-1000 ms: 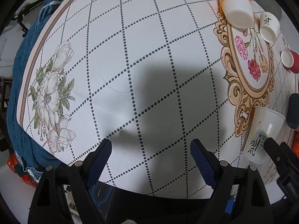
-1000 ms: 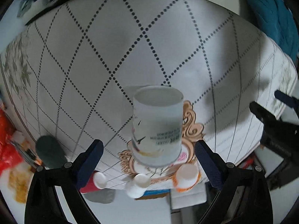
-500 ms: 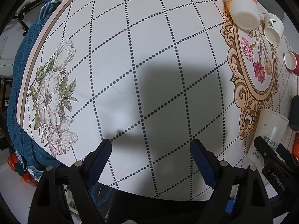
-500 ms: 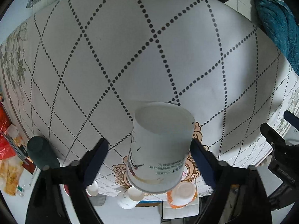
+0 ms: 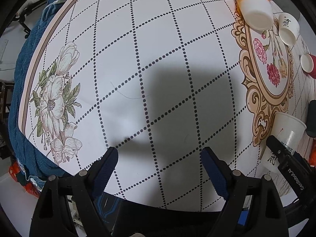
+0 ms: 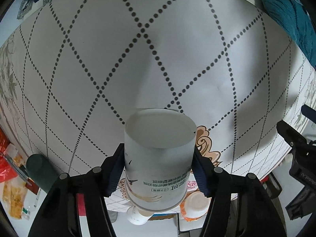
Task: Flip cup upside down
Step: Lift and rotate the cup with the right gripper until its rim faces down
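A white paper cup (image 6: 158, 158) with printed text stands with its flat base toward my right camera. My right gripper (image 6: 159, 169) has closed on its sides, a blue pad touching each side. The same cup (image 5: 284, 138) shows at the right edge of the left wrist view, with the right gripper's black finger across it. My left gripper (image 5: 160, 169) is open and empty above the white dotted tablecloth (image 5: 158, 59).
An orange-and-white cup (image 5: 253, 6), a small white cup (image 5: 288, 28) and a red cup (image 5: 309, 64) stand round the floral oval print. A dark green cup (image 6: 38, 169) and snack packets lie left. A blue cloth (image 5: 27, 75) hangs off the table's left edge.
My right gripper's jaws have closed from wide open onto the white cup, and the camera has moved closer to it. My left gripper has barely moved.
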